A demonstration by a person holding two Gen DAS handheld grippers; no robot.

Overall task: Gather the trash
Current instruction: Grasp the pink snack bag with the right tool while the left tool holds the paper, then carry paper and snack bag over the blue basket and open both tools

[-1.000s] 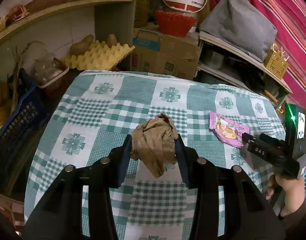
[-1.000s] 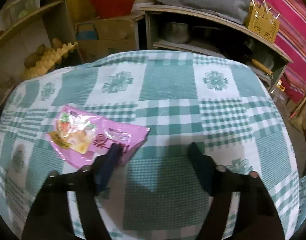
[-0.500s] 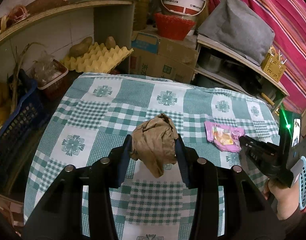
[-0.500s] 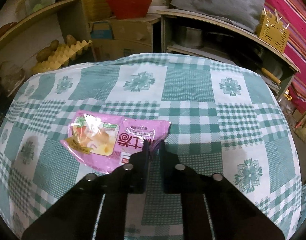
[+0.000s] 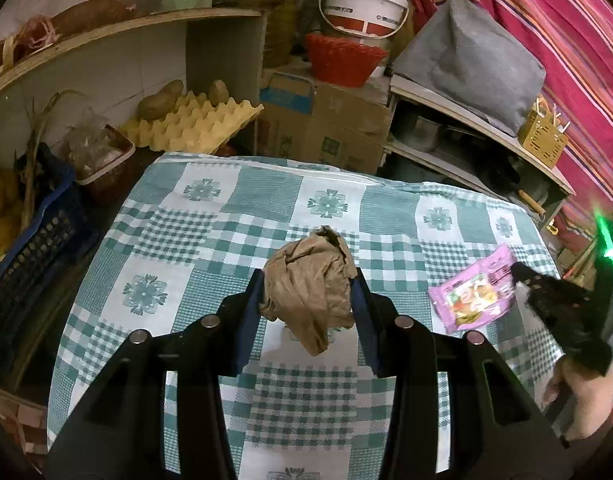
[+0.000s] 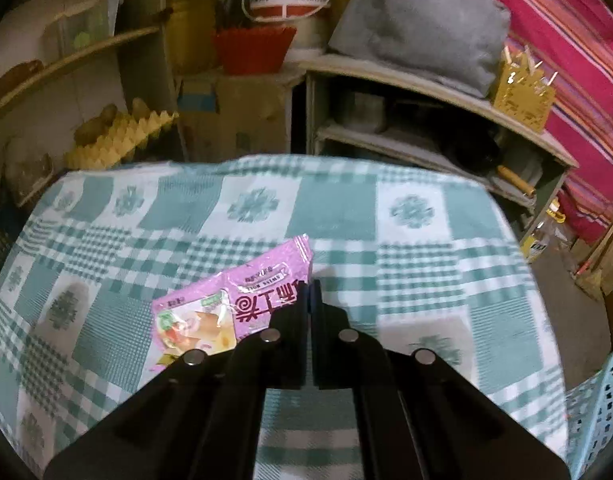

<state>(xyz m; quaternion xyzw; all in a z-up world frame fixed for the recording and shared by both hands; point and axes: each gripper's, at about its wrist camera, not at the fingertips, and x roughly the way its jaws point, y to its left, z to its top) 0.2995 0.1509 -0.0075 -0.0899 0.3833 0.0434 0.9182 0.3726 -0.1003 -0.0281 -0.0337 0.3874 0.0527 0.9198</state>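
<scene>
My left gripper (image 5: 308, 280) is shut on a crumpled brown paper wad (image 5: 308, 280) and holds it above the green-and-white checked tablecloth (image 5: 226, 240). My right gripper (image 6: 309, 286) is shut on the right edge of a pink snack wrapper (image 6: 226, 308) and holds it lifted off the cloth, tilted. In the left wrist view the wrapper (image 5: 472, 292) hangs from the right gripper (image 5: 518, 272) at the table's right side.
A light blue perforated basket (image 6: 598, 412) shows at the lower right, beside the table. Behind the table stand cardboard boxes (image 5: 326, 120), a yellow egg tray (image 5: 194, 120), shelves and a red basket (image 5: 342, 60). A dark blue crate (image 5: 30, 240) stands at the left.
My right gripper closed on the pink wrapper's edge and lifted it up off the cloth, tilting it. My left gripper kept holding the brown paper wad and rose a little.
</scene>
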